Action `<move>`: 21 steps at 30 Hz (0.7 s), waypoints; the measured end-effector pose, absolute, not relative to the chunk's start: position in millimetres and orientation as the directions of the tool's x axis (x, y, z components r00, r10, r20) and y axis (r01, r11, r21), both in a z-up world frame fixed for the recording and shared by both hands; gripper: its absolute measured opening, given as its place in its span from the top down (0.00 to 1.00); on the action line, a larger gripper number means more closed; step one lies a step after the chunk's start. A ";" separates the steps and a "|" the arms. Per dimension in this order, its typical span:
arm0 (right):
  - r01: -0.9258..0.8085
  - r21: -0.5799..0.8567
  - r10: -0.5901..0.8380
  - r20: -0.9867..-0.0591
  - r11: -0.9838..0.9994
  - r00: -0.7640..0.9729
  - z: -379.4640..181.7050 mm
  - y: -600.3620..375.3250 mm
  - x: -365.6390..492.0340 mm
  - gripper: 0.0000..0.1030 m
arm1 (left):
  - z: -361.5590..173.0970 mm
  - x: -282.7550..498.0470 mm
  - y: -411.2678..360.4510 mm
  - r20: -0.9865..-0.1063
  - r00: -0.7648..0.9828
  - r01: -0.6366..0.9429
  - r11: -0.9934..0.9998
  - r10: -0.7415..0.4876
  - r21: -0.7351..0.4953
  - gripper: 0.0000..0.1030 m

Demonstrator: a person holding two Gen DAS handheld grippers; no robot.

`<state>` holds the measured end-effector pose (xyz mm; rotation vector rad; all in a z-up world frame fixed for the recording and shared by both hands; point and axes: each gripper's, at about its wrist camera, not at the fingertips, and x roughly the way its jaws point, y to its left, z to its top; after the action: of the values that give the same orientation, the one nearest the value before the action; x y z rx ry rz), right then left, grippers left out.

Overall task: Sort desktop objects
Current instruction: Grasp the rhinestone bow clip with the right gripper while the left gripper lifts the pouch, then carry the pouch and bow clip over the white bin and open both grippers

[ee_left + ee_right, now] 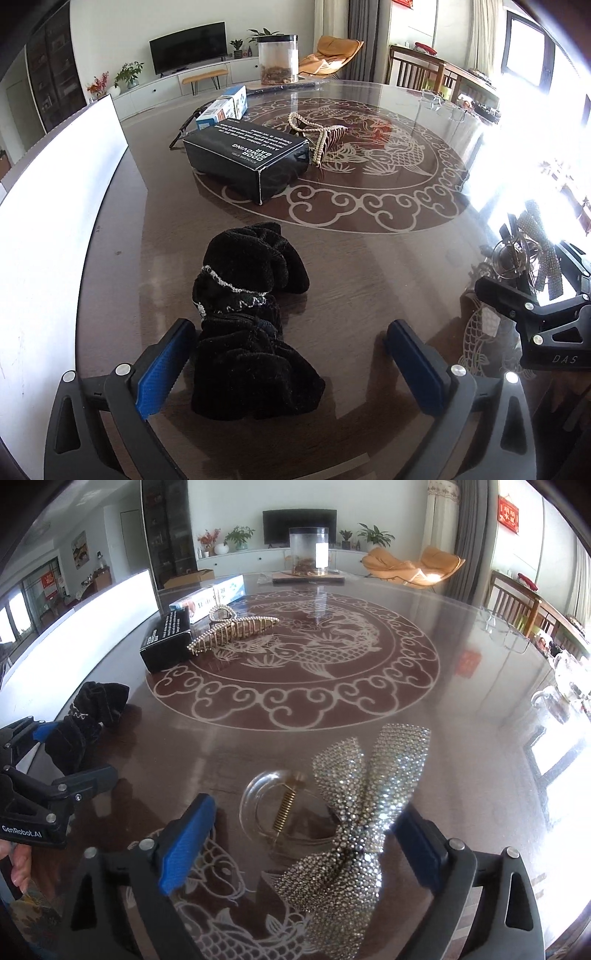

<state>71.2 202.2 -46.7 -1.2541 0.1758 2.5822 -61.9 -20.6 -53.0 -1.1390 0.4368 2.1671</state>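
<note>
Left gripper (291, 363) angled down, jaws spread wide around black velvet scrunchie (247, 314) lying on table (369, 266), pads clear. Right gripper (301, 842) likewise tilted, jaws apart astride rhinestone bow clip (354, 812). Beyond: black box (247, 162), pearl claw clip (232, 629).

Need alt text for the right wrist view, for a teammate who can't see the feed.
The right gripper stands open around a rhinestone bow hair clip lying on the glossy dark table. At far left the left gripper brackets a black scrunchie; a gold claw clip leans on a black box beyond.
</note>
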 end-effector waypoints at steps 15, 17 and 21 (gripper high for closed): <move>-0.300 0.042 0.164 -0.760 -0.953 -0.629 -37.6 206.7 90.7 0.51 | -40.5 -69.0 -29.7 -0.825 -0.394 -0.688 -0.725 0.406 -0.029 0.72; -0.296 0.065 0.145 -0.759 -0.953 -0.635 -36.0 203.5 96.7 0.51 | -35.2 -67.5 -36.4 -0.813 -0.386 -0.679 -0.730 0.436 -0.070 0.72; -0.292 0.121 0.113 -0.733 -0.949 -0.671 -25.6 196.4 112.3 0.51 | -23.9 -58.2 -47.9 -0.794 -0.348 -0.679 -0.718 0.498 -0.153 0.72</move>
<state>112.3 196.4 -25.6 -1.1456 0.3367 2.6627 -58.2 -47.9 -23.9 -1.1385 0.2631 2.0989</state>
